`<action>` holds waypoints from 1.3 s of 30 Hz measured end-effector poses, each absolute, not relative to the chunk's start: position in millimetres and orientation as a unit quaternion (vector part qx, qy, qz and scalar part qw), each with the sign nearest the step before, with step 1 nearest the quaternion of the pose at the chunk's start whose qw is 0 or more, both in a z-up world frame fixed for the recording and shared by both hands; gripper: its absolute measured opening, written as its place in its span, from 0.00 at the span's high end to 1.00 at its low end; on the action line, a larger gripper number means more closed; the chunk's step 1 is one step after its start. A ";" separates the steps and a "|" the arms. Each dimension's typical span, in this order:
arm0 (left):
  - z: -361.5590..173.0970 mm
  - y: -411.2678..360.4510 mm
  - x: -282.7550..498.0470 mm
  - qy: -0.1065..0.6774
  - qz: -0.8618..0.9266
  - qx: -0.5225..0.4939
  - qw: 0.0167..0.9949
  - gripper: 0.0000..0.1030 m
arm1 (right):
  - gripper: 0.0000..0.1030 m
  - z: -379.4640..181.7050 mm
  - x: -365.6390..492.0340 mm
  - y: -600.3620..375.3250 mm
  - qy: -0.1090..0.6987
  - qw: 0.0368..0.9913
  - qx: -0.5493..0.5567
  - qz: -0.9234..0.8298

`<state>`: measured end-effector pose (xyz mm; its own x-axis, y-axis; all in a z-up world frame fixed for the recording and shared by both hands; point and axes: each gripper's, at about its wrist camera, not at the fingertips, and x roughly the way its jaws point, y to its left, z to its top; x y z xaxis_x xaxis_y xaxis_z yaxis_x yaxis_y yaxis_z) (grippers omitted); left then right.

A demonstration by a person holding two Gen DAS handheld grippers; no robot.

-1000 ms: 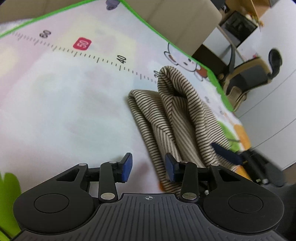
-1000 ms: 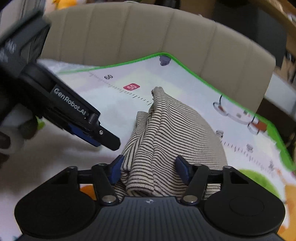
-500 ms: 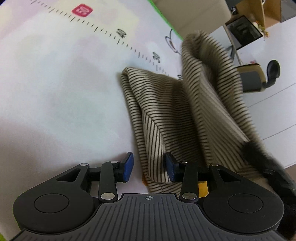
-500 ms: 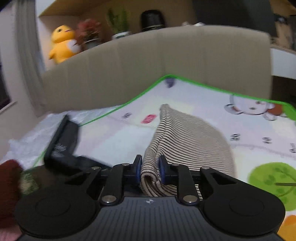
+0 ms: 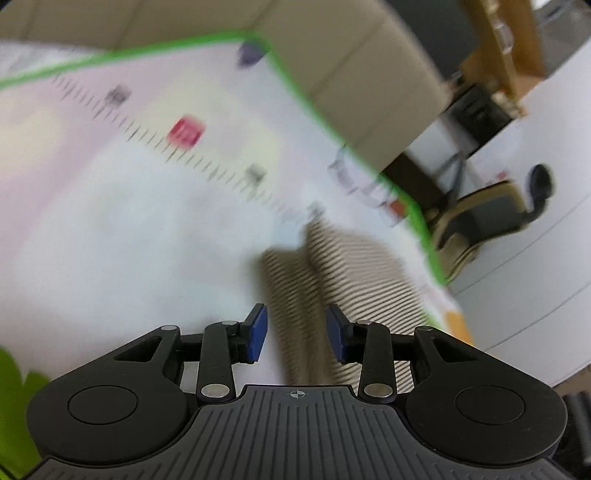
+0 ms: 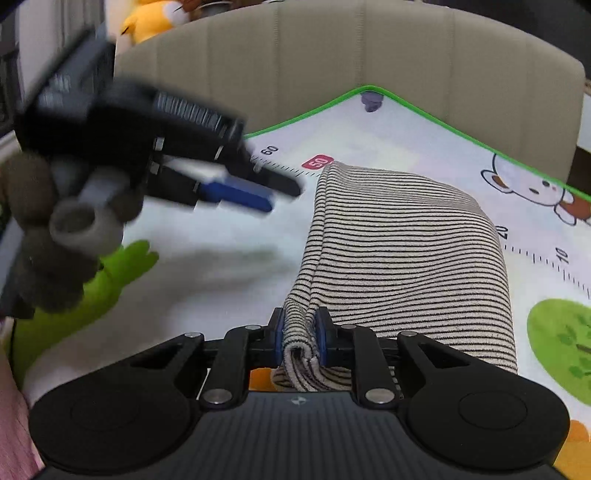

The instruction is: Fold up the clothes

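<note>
The right gripper [image 6: 300, 341] is squeezed tight on the near edge of the striped shirt [image 6: 402, 258]. Its two blue pads [image 6: 277, 338] press on a bunched fold of the cloth from both sides, having just closed on it. From there the shirt runs away from the gripper in a long folded hump across the play mat [image 6: 424, 140]. The far end of the shirt lies near the red number tag [image 6: 318, 162] on the printed ruler. A cartoon bear [image 6: 532, 188] is drawn on the mat to the right of the shirt.

The left gripper [image 5: 296, 334] is partly open and holds nothing. Its blue pads [image 5: 257, 332] stand apart with a gap between them. The edge of the striped shirt [image 5: 354, 273] shows in that gap, but the pads do not press on it. In the right wrist view, the left gripper [image 6: 266, 192] hangs in the air to the left of the shirt, clear of it, and a gloved hand [image 6: 55, 229] holds it. That part of the picture is blurry.

The mat has a green border [image 5: 306, 96]. Behind it is a beige sofa back [image 6: 369, 48]. A yellow plush toy [image 6: 147, 22] sits above the sofa back. In the left wrist view a desk chair [image 5: 495, 210] stands off to the right.
</note>
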<state>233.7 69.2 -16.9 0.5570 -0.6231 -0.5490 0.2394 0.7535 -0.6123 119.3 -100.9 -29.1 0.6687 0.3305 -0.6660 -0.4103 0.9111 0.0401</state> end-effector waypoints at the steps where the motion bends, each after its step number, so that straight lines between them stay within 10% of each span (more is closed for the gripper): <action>1: -11.7 60.6 229.6 0.384 -0.262 -0.232 0.854 0.63 | 0.83 -29.9 117.4 -99.5 0.353 0.911 -0.064 0.205; 17: -29.4 31.0 226.6 0.417 -0.254 -0.143 0.861 0.55 | 0.66 17.4 76.7 -122.9 0.267 0.941 -0.020 0.207; 25: -31.4 33.0 227.4 0.422 -0.249 -0.141 0.860 0.49 | 0.64 -43.2 75.6 -113.0 0.323 0.935 -0.070 0.131; 30: -33.3 34.0 228.1 0.426 -0.246 -0.140 0.859 0.47 | 0.41 -42.7 68.5 -103.7 0.323 0.930 -0.098 0.147; 39: -34.3 36.0 229.5 0.425 -0.242 -0.140 0.861 0.46 | 0.41 -16.6 84.8 -110.8 0.313 0.933 -0.043 0.172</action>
